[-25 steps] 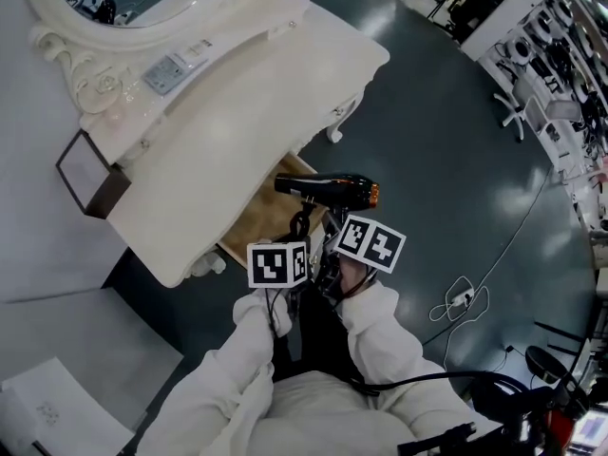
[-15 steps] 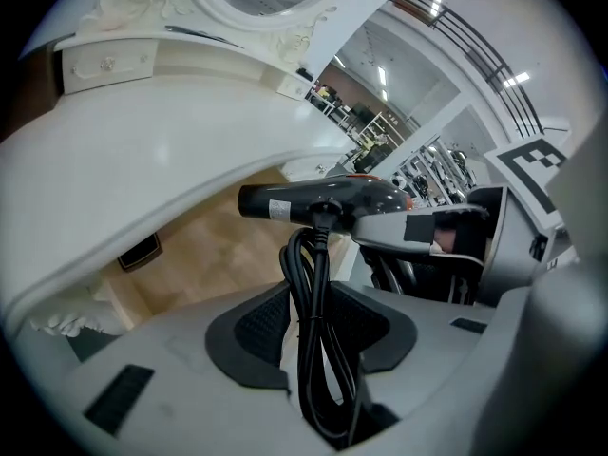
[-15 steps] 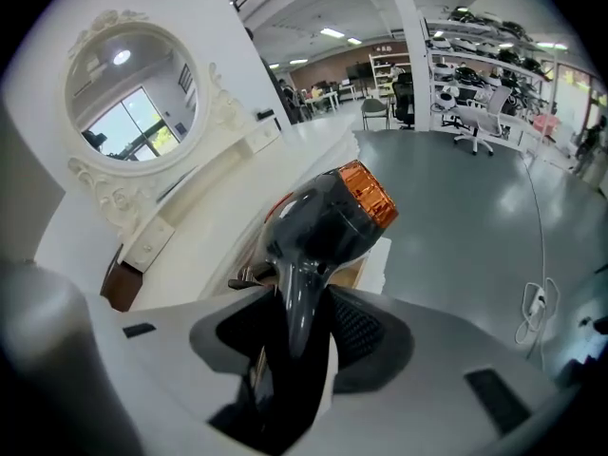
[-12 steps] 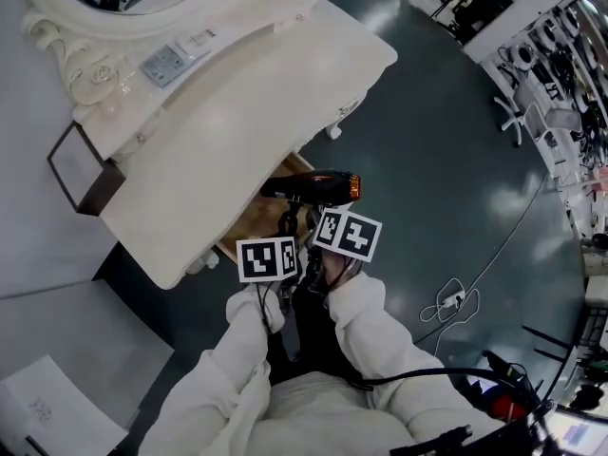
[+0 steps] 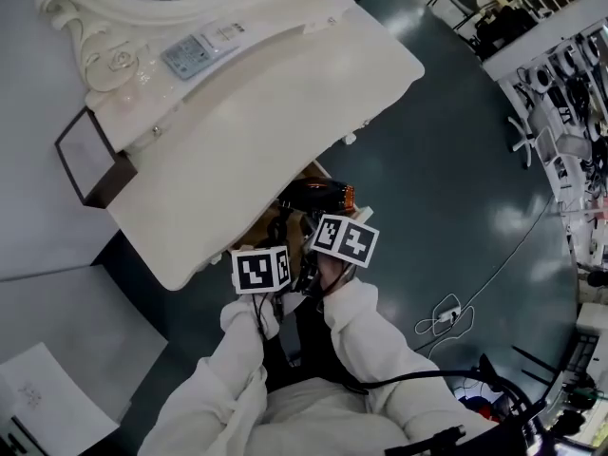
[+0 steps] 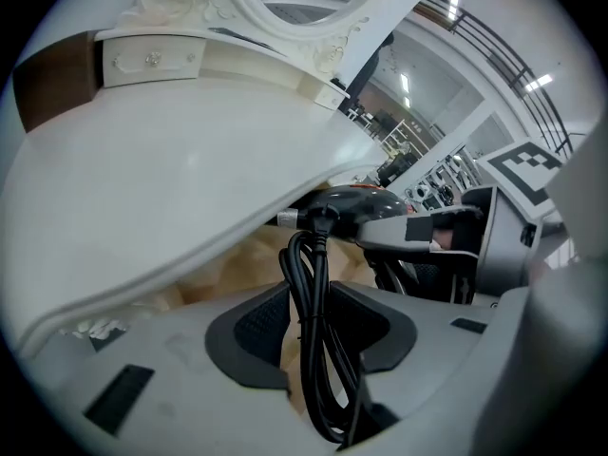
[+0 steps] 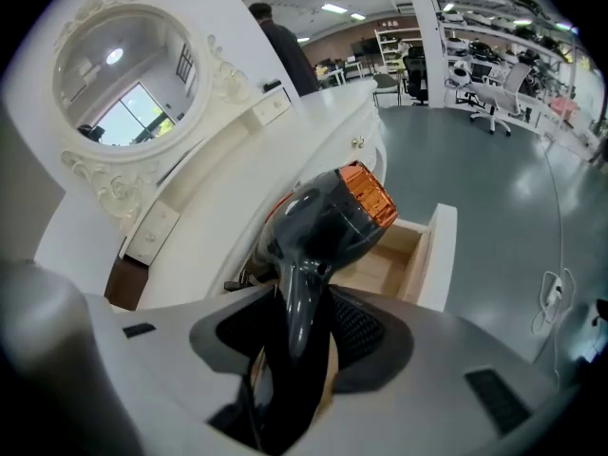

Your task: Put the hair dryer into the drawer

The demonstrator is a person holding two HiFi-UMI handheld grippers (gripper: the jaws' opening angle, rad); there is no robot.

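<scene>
A black hair dryer (image 7: 318,224) with an orange nozzle (image 7: 370,194) hangs over the open wooden drawer (image 7: 410,251) of the white dressing table. My right gripper (image 7: 299,338) is shut on its handle. In the head view the hair dryer (image 5: 317,196) sits at the drawer's mouth, just beyond both marker cubes. My left gripper (image 6: 313,327) is shut on the dryer's bundled black cord (image 6: 310,283), which runs up to the handle's end. The drawer's floor is mostly hidden by the tabletop and the dryer.
The white tabletop (image 5: 247,131) overhangs the drawer. On it are a brown box (image 5: 90,160) at the left and a grey pad (image 5: 190,57) by the oval mirror (image 7: 123,84). A power strip and cable (image 5: 446,310) lie on the dark floor at the right.
Both grippers have sunk and moved in toward the table, carrying the hair dryer and its cord down to the open drawer. Neither grip has changed.
</scene>
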